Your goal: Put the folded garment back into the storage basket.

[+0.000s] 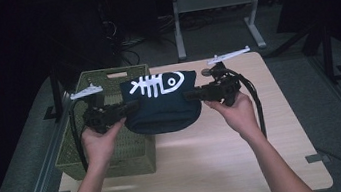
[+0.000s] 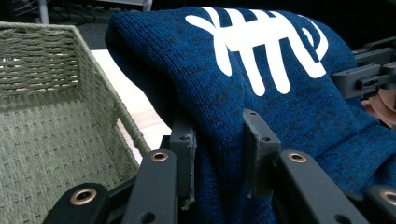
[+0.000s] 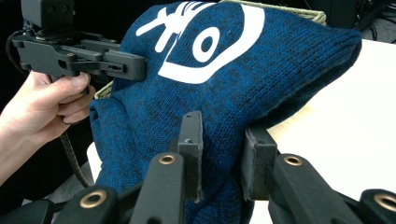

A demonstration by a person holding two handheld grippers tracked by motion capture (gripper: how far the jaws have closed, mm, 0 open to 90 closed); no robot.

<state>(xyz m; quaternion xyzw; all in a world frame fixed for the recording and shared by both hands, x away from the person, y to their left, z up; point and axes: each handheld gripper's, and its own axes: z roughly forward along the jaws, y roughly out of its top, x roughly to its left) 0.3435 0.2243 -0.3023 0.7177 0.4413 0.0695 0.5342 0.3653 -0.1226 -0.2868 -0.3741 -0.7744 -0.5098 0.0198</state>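
A dark blue knit hat (image 1: 160,108) with a white fish-skeleton print hangs stretched between my two grippers, above the table's left half. My left gripper (image 1: 128,107) is shut on the hat's left edge, with knit fabric (image 2: 196,70) pinched between its jaws (image 2: 219,137). On the hat's right edge my right gripper (image 1: 191,94) is shut, and a fold of the hat (image 3: 261,60) is bunched between its jaws (image 3: 223,137). The right gripper view also has the left gripper (image 3: 133,65) and its hand at the hat's far side. The hat's lower rim sags over the basket's right edge.
A green woven basket (image 1: 116,156) stands at the table's left side, its inside (image 2: 46,135) holding nothing visible. The light wooden table (image 1: 227,153) stretches bare to the right and front. Dark floor, a desk frame (image 1: 216,3) and cables lie beyond the far edge.
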